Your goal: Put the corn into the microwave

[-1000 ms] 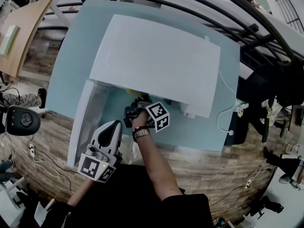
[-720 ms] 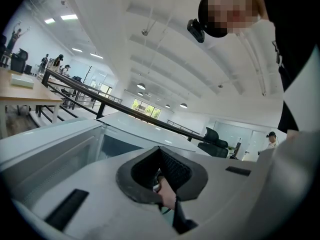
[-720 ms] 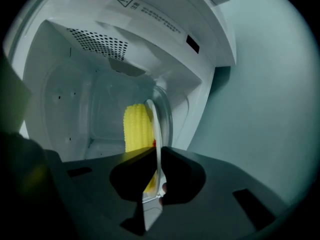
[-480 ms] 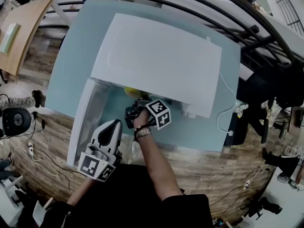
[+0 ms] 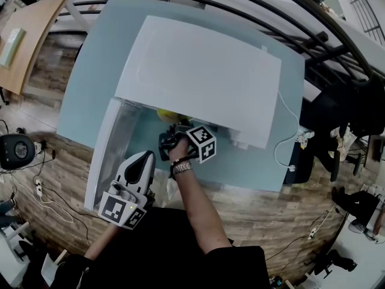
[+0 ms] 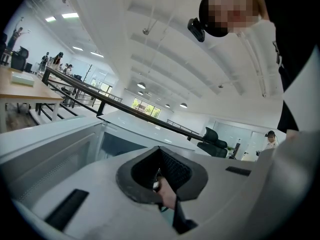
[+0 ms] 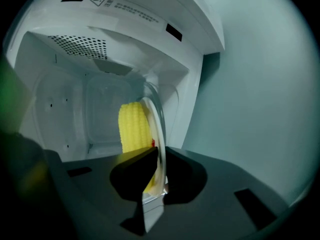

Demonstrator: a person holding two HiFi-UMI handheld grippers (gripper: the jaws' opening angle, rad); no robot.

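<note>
A yellow corn cob (image 7: 134,129) lies on a clear plate (image 7: 156,124), seen edge-on in the right gripper view. My right gripper (image 7: 159,154) is shut on the plate's rim and holds it at the mouth of the white microwave (image 7: 65,109). In the head view the corn (image 5: 167,114) peeks out just under the microwave's (image 5: 198,77) front edge, with the right gripper (image 5: 171,131) behind it. The door (image 5: 111,149) stands swung open to the left. My left gripper (image 5: 146,157) hangs beside the door, jaws together and holding nothing (image 6: 160,156).
The microwave sits on a pale blue-green table (image 5: 90,65). A white cable (image 5: 287,119) runs off its right side to a plug near the table edge. Black railing bars (image 5: 313,38) arc behind, and a wooden desk (image 5: 30,35) stands at the far left.
The right gripper has edged slightly toward the microwave opening with the plate, and more of the corn shows. The left gripper has kept still.
</note>
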